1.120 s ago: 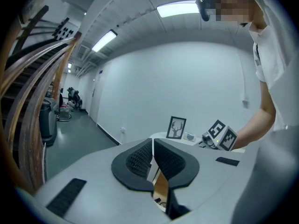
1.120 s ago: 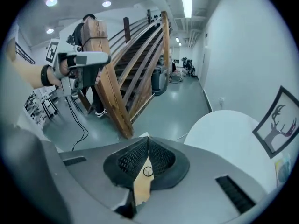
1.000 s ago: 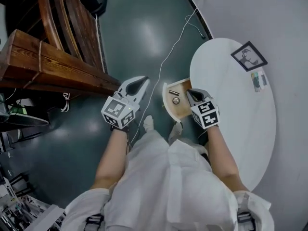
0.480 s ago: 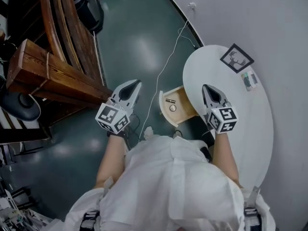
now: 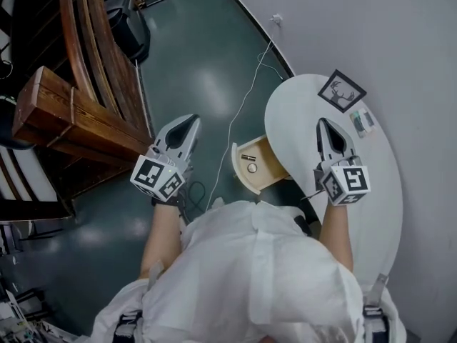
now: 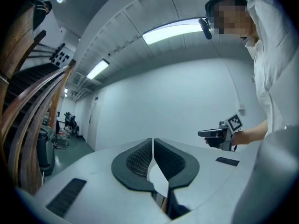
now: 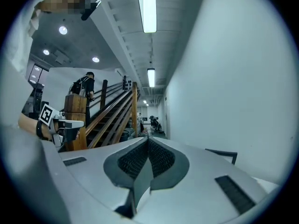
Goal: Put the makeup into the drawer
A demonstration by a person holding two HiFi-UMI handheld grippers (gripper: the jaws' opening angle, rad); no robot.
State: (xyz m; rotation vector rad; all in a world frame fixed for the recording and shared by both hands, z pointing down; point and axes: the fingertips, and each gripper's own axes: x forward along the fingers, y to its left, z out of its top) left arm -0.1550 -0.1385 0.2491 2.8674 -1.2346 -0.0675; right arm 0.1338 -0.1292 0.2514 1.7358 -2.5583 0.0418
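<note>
**Makeup lies in the open drawer, with an empty gripper on either side.**

From the head view, a wooden staircase (image 5: 78, 113) fills the left edge above a dark green floor (image 5: 207, 63). The left gripper (image 5: 188, 123) is held over that floor, jaws pressed together with nothing between them. A white cable (image 5: 246, 95) runs across the floor to the wall. Beside it the wooden drawer (image 5: 240, 177) stands pulled out from the round white table (image 5: 378, 191). Inside are a small dark stick (image 5: 248, 157) and a small round pot (image 5: 252, 168). The right gripper (image 5: 326, 123) is over the tabletop, its jaws likewise closed and empty. A framed deer picture (image 5: 341, 90) and a small card (image 5: 363, 122) lie near the table's far edge.
</note>
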